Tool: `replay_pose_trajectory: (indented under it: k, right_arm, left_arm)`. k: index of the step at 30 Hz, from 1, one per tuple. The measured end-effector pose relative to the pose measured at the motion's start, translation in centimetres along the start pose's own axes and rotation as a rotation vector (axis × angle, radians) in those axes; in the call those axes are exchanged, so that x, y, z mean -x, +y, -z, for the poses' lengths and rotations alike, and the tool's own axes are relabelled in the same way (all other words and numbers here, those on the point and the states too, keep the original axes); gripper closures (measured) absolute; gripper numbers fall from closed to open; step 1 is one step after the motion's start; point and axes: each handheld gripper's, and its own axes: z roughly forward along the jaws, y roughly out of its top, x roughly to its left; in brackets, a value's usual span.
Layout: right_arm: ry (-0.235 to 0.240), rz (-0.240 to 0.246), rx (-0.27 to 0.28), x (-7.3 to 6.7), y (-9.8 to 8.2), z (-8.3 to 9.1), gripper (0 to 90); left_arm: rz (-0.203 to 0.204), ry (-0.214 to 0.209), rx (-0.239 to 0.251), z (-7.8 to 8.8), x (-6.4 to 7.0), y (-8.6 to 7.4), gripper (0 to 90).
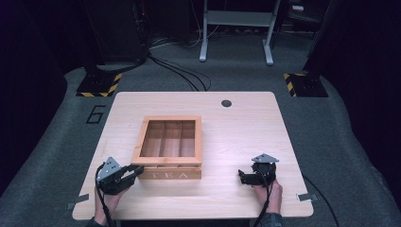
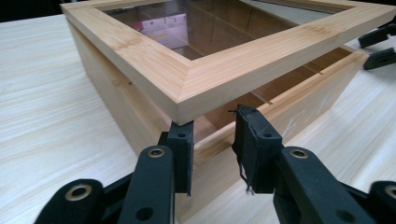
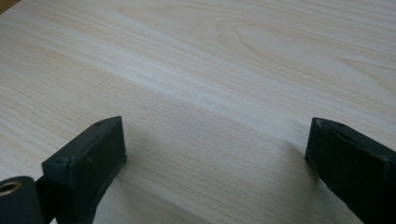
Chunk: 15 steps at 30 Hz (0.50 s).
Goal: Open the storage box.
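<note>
- High view is showing a wooden tea box (image 1: 171,147) sitting near the middle of a pale wood desk (image 1: 236,137), with the letters TEA on its front wall facing the person.
- Its glass-paned lid (image 1: 168,120) is standing slightly raised off the base at the front, and 3 long compartments are showing through the pane.
- Left claw (image 1: 134,171) is sitting at the box's front left corner; in the left gripper view its jaws are standing a little apart at the gap under the lid corner (image 2: 187,100), 1 pad (image 2: 183,140) touching the lid's underside, gripping nothing.
- Right claw (image 1: 243,177) is resting well apart from the box, near the desk's front right, held in a hand (image 1: 269,191).
- Right gripper view is showing its jaws spread wide over bare desk (image 3: 210,93), released.
</note>
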Motion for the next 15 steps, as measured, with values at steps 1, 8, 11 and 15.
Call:
replay_pose_trajectory:
  k: [1, 8, 11, 15]
  right_arm:
    - [0.0, 0.0, 0.0, 0.0, 0.0, 0.0, 4.4]
    - [-0.001, -0.001, 0.0, 0.0, 0.0, 0.0, 4.4]
    - [-0.001, -0.001, 0.0, 0.0, 0.0, 0.0, 4.4]
    - [0.0, 0.0, 0.0, 0.0, 0.0, 0.0, 4.5]
  left_arm:
    - [0.001, -0.004, -0.002, 0.2, 0.0, 0.0, 67.3]
    - [0.018, -0.024, 0.001, 1.3, -0.1, -0.7, 64.7]
    - [0.031, -0.039, -0.022, 1.2, -0.2, -1.5, 61.8]
    - [0.039, -0.051, -0.032, 1.2, 0.0, -2.8, 57.8]
